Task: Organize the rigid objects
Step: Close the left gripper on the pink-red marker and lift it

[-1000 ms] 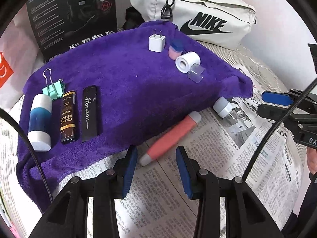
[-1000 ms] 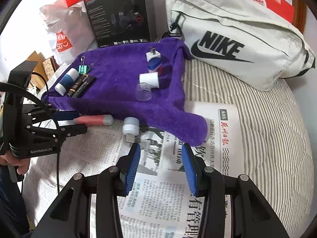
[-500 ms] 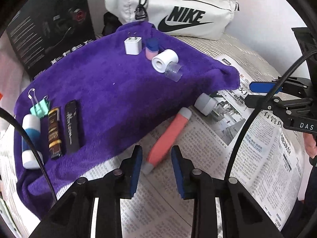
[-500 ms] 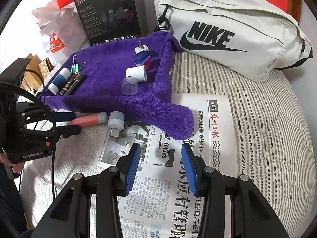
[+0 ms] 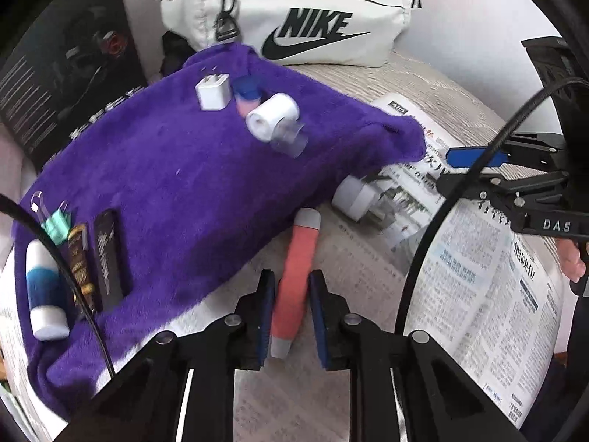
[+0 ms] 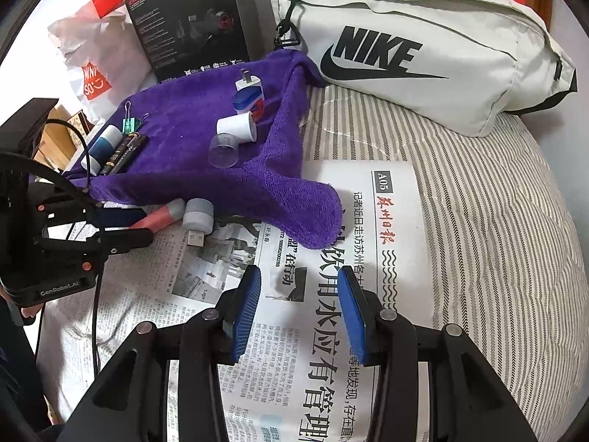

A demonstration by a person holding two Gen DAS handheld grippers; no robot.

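The left gripper (image 5: 291, 296) had just been closing, and its 2 blue pads (image 5: 265, 305) pressed against both sides of the pink tube (image 5: 296, 276). The pink tube lay on the newspaper (image 5: 478, 294), just beside the near edge of the purple towel (image 5: 176, 191), with its grey cap (image 5: 308, 219) pointing away from the gripper and its pale lower end reaching past the pads.

The right gripper (image 6: 299, 311) hovered over the newspaper with its jaws partly apart and nothing between them.

A grey USB plug-in light (image 5: 355, 197) lay on the newspaper just beyond the pink tube's cap, close to it; whether the 2 touched could not be told.

On the purple towel, 4 items lay side by side at the left end: a white and blue tube (image 5: 44, 294), a brown and gold lighter (image 5: 79, 261), a black stick (image 5: 106, 261) and a green binder clip (image 5: 55, 221). At the far end of the towel sat a white charger plug (image 5: 212, 92), a small blue-lidded jar (image 5: 246, 92), a white cylinder (image 5: 271, 116) and a clear cap (image 5: 289, 140), grouped closely.

Behind the towel stood a black product box (image 6: 191, 18) and a white Nike bag (image 6: 423, 37). The whole arrangement rested on a striped bed cover (image 6: 497, 221).
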